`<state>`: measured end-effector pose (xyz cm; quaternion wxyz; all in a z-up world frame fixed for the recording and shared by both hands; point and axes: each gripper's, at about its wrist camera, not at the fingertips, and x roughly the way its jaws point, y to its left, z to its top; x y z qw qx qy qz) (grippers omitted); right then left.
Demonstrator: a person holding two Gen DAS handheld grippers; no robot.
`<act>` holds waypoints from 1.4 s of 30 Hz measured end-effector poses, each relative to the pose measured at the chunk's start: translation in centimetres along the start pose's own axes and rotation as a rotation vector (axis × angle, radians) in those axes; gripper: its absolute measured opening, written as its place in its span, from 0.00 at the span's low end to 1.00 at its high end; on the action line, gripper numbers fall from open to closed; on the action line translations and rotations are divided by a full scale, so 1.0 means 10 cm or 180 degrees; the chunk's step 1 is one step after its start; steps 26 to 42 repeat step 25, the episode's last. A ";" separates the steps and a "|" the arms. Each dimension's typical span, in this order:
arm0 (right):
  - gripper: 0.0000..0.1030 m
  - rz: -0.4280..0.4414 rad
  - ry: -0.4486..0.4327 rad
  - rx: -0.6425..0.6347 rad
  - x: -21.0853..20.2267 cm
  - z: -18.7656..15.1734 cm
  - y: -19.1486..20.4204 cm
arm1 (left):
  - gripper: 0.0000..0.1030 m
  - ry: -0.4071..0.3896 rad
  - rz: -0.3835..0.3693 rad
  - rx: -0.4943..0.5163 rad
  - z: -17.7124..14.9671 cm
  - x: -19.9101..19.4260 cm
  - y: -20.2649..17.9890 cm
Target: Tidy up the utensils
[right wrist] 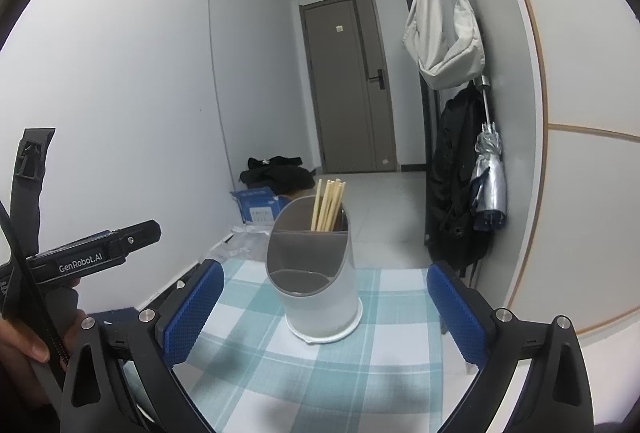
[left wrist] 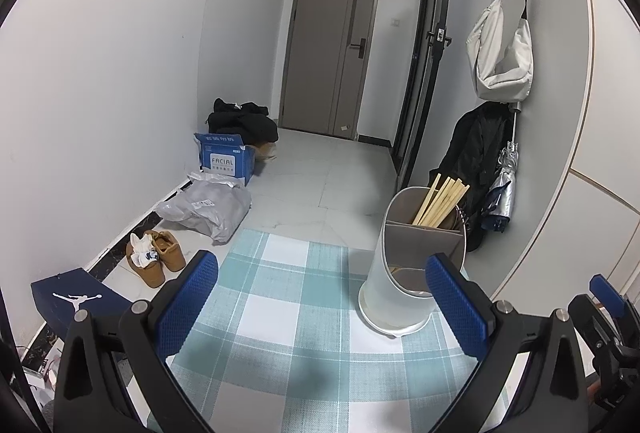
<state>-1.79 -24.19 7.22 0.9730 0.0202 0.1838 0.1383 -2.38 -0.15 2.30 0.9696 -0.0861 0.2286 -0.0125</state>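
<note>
A white utensil holder (left wrist: 404, 285) with grey inner compartments stands on the teal checked tablecloth (left wrist: 288, 313). Several wooden chopsticks (left wrist: 438, 199) stand in its back compartment; the front compartment looks empty. In the right wrist view the utensil holder (right wrist: 320, 273) sits straight ahead, with the chopsticks (right wrist: 328, 205) upright. My left gripper (left wrist: 320, 297) is open and empty, the holder by its right finger. My right gripper (right wrist: 326, 305) is open and empty, just short of the holder. The left gripper's body (right wrist: 92, 257) shows at the left of the right wrist view.
The table's far edge drops to a tiled floor with tan shoes (left wrist: 156, 257), a grey plastic bag (left wrist: 208, 209), a blue box (left wrist: 226, 157) and a dark shoebox (left wrist: 76, 301). A white bag (left wrist: 504, 49), black coat (left wrist: 476, 161) and folded umbrella (left wrist: 502, 189) hang on the right wall.
</note>
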 end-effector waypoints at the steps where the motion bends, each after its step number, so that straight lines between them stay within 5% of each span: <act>1: 1.00 0.0000 0.0000 0.0001 0.00 0.00 0.00 | 0.99 0.0007 0.0002 0.0003 0.00 0.00 0.00; 42: 1.00 -0.0041 0.0100 0.0000 0.07 -0.04 0.00 | 0.99 -0.0017 -0.0009 0.0010 -0.01 -0.04 -0.02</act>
